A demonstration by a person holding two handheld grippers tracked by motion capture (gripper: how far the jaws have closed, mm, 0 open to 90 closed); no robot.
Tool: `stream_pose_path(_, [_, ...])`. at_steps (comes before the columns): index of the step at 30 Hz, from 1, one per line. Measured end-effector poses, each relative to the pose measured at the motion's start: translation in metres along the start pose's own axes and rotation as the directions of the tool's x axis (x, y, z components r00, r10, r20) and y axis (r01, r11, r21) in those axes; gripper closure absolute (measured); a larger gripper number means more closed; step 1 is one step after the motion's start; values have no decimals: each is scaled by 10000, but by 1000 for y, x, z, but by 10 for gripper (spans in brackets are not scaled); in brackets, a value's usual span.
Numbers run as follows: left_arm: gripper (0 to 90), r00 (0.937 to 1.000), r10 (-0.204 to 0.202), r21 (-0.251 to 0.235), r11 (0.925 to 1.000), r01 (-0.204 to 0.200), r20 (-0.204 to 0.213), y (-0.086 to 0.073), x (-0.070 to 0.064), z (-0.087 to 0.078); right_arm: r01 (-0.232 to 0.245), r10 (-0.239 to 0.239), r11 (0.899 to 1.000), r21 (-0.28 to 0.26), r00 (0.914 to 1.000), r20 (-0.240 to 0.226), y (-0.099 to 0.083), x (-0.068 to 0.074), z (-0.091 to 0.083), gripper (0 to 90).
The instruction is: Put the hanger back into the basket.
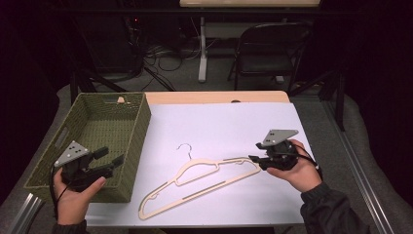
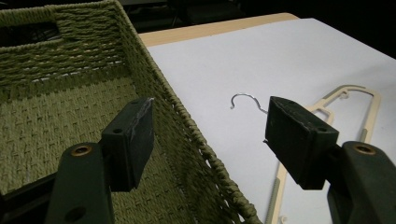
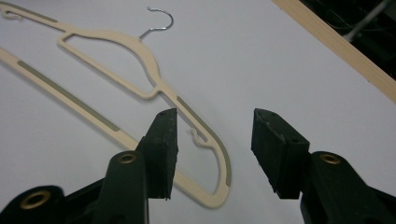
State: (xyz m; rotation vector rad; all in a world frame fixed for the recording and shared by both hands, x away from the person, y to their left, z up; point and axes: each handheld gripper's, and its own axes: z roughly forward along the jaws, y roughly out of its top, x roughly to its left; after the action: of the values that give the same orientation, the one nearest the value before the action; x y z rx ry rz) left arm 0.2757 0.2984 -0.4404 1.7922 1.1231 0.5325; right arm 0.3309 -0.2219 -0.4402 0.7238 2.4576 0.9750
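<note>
A cream hanger [image 1: 204, 190] with a metal hook lies flat on the white tabletop, hook pointing away from me. My right gripper [image 1: 254, 159] is at the hanger's right end, low over the table. In the right gripper view the right gripper [image 3: 215, 121] is open, and the curved end of the hanger [image 3: 150, 65] lies between and below its jaws. My left gripper [image 1: 113, 156] is held above the front right corner of a green woven basket [image 1: 141, 126]. In the left gripper view the left gripper [image 2: 210, 116] is open and empty, its jaws either side of the basket's wall [image 2: 46, 60], with the hanger [image 2: 375, 107] beyond.
The basket takes up the table's left side and has nothing in it. A white sheet [image 1: 229, 122] covers the table, with a wooden edge [image 1: 219, 96] at the back. A folding chair [image 1: 272, 48] and cables stand on the floor beyond.
</note>
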Motion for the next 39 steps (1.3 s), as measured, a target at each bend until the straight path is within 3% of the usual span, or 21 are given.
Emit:
stream_pose_path(3, [326,10000,63,22,10000,-63,39,0,0,1,349,-342,9992,201,9989,-329,18,0,4,509])
stream_pose_path(6, [322,10000,-12,107,9999,11,98,1,0,2,381,-373,9992,154,9980,-505,24,1,9,509])
stream_pose_path(8, [326,9999,58,171,9998,-60,123,2,-1,2,867,-841,9949,519,9952,-493,33,4,16,536])
stream_pose_path(10, [329,9998,108,239,9997,-111,151,2,-2,3,882,-854,9953,412,9942,-659,35,5,19,543])
stream_pose_path(12, [329,9997,154,258,9995,-158,163,2,-2,3,1207,-1136,9906,640,9880,-1046,41,8,26,567])
stream_pose_path(14, [329,9997,158,221,9996,-162,174,2,-3,4,1435,-1349,9871,708,9843,-1141,43,9,28,567])
stream_pose_path(15, [329,9997,172,197,9997,-176,173,3,-4,4,1824,-1715,9796,837,9775,-1230,46,10,31,572])
stream_pose_path(16, [329,9997,172,197,9997,-176,173,3,-4,4,1824,-1715,9796,837,9775,-1230,46,10,31,572])
stream_pose_path(19, [328,9996,213,185,9996,-216,184,3,-5,4,2284,-2088,9643,1340,9670,-1462,49,9,37,609])
stream_pose_path(20, [328,9996,197,179,9996,-201,192,3,-5,4,2284,-2088,9643,1340,9670,-1462,49,9,37,609])
stream_pose_path(21, [335,9996,184,188,9996,-188,225,3,-6,4,2454,-2119,9570,1549,9556,-2046,50,11,42,639])
stream_pose_path(22, [335,9994,206,193,9996,-211,271,3,-7,5,2454,-2119,9570,1549,9556,-2046,50,11,42,639])
stream_pose_path(27, [338,9990,307,221,9993,-314,336,4,-9,6,3399,-2853,9118,2303,9279,-2400,52,17,66,664])
stream_pose_path(30, [338,9988,326,198,9992,-333,355,4,-10,7,3437,-2816,9060,2471,9252,-2543,52,16,72,684])
stream_pose_path(33, [338,9987,295,174,9994,-302,409,4,-10,7,3571,-2829,8924,2760,9191,-2742,55,12,79,687])
stream_pose_path(37, [351,9983,218,174,9996,-228,545,4,-10,8,3326,-2512,9052,2644,9208,-2983,58,1,87,677])
stream_pose_path(39, [355,9982,210,242,9995,-224,560,3,-10,9,3216,-2365,9051,2781,9243,-2995,57,-2,89,673])
